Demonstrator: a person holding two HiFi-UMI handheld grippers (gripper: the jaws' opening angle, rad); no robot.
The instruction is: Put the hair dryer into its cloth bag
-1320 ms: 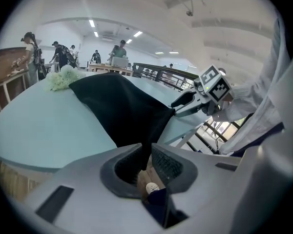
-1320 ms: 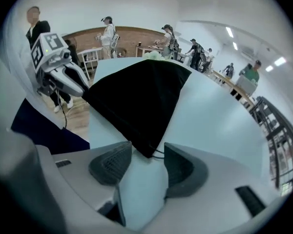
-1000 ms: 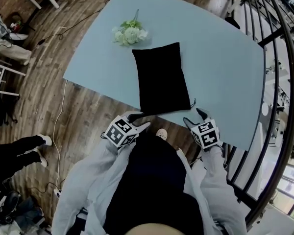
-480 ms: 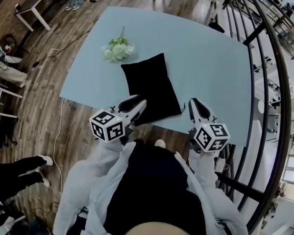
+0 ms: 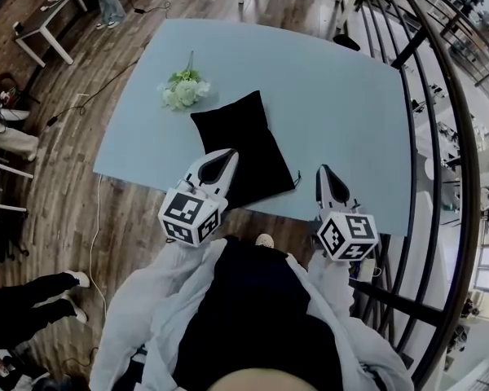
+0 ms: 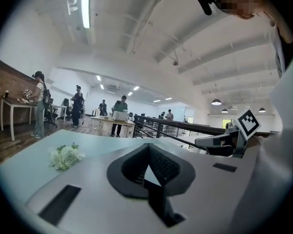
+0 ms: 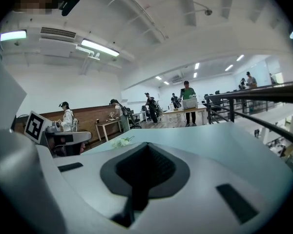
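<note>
The black cloth bag [image 5: 243, 149] lies flat and bulging on the light blue table [image 5: 334, 80], its drawstring end toward the near edge. No hair dryer is in sight. My left gripper [image 5: 226, 155] hangs in the air over the bag's near left corner, shut and empty. My right gripper [image 5: 322, 170] hovers to the right of the bag, over the table's near edge, also shut with nothing in it. In the left gripper view the jaws [image 6: 147, 148] meet at the tip and point level across the table. In the right gripper view the jaws [image 7: 145, 147] are closed too.
A small bunch of white flowers [image 5: 182, 90] lies behind the bag on the left. A black metal railing [image 5: 440, 137] runs close along the table's right side. Several people stand at desks [image 6: 112, 123] far across the room.
Both grippers have risen from the bag's near end at the table edge and now hang higher, closer to the head camera. Their jaws have closed, holding nothing.
</note>
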